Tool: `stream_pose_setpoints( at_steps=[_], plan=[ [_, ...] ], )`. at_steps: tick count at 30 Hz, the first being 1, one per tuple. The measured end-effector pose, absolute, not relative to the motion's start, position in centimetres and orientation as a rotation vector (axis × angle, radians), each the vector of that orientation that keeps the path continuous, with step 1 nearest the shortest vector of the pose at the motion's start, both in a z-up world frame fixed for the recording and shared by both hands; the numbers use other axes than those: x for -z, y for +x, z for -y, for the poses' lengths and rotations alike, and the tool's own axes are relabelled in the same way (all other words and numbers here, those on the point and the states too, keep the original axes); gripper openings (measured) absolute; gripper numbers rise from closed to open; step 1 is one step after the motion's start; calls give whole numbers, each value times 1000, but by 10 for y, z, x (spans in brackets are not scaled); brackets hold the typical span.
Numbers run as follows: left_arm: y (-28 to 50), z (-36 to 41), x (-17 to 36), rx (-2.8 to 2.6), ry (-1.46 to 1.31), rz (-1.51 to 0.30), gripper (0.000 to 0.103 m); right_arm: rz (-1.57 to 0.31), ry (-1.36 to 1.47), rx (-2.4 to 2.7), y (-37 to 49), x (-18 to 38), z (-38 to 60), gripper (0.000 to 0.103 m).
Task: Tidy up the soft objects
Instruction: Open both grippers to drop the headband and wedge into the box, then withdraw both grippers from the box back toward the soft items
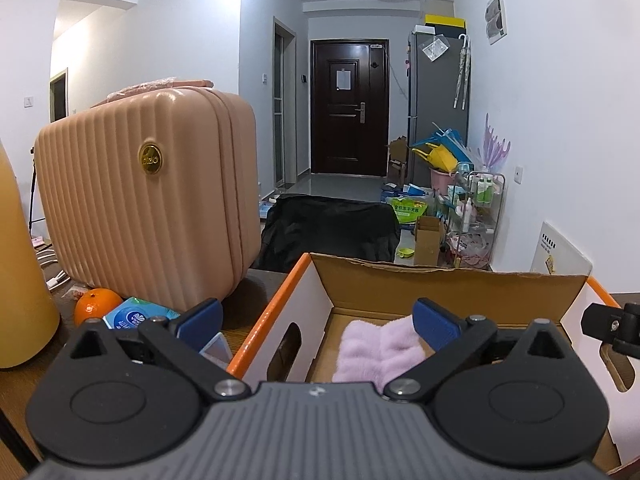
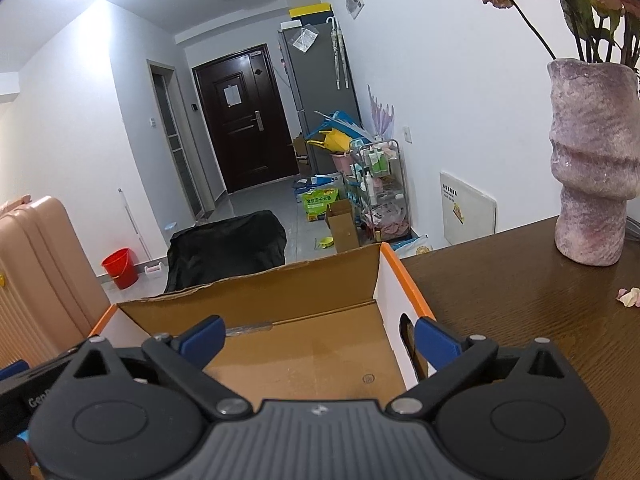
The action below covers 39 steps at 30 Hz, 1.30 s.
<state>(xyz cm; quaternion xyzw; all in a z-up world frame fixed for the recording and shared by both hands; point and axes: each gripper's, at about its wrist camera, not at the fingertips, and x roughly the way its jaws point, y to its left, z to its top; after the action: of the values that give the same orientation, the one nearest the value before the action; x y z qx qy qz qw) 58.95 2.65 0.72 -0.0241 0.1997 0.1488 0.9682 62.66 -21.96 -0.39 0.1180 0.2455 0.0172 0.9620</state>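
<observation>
A pale pink fluffy cloth [image 1: 376, 350] lies on the floor of an open cardboard box [image 1: 440, 282] with orange rims. My left gripper [image 1: 318, 322] hovers at the box's near left corner, jaws wide open, its right blue pad just over the cloth and its left pad outside the box wall. In the right wrist view the same box [image 2: 256, 292] shows a bare brown floor. My right gripper [image 2: 318, 340] is open above it, nothing between its blue pads; the right pad stands at the box's right wall.
A pink ribbed suitcase [image 1: 148, 204] stands left of the box, with an orange [image 1: 96, 306], a blue tissue pack [image 1: 132, 314] and a yellow bottle [image 1: 20, 280] near it. A mauve vase [image 2: 592, 160] with dried roses sits on the dark wooden table [image 2: 520, 300] to the right.
</observation>
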Motion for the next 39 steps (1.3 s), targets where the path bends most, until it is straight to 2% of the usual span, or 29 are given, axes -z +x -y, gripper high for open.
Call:
stream_pose_setpoints(
  at_steps=[17, 29, 39],
  plan=[
    [555, -38, -50, -274, -52, -366, 103, -460, 204, -79, 601, -27, 216, 101],
    [495, -37, -83, -264, -39, -326, 103, -397, 144, -106, 544, -76, 203, 101],
    [440, -34, -98, -257, -23, -311, 103, -389, 115, -109, 491, -90, 203, 101]
  ],
)
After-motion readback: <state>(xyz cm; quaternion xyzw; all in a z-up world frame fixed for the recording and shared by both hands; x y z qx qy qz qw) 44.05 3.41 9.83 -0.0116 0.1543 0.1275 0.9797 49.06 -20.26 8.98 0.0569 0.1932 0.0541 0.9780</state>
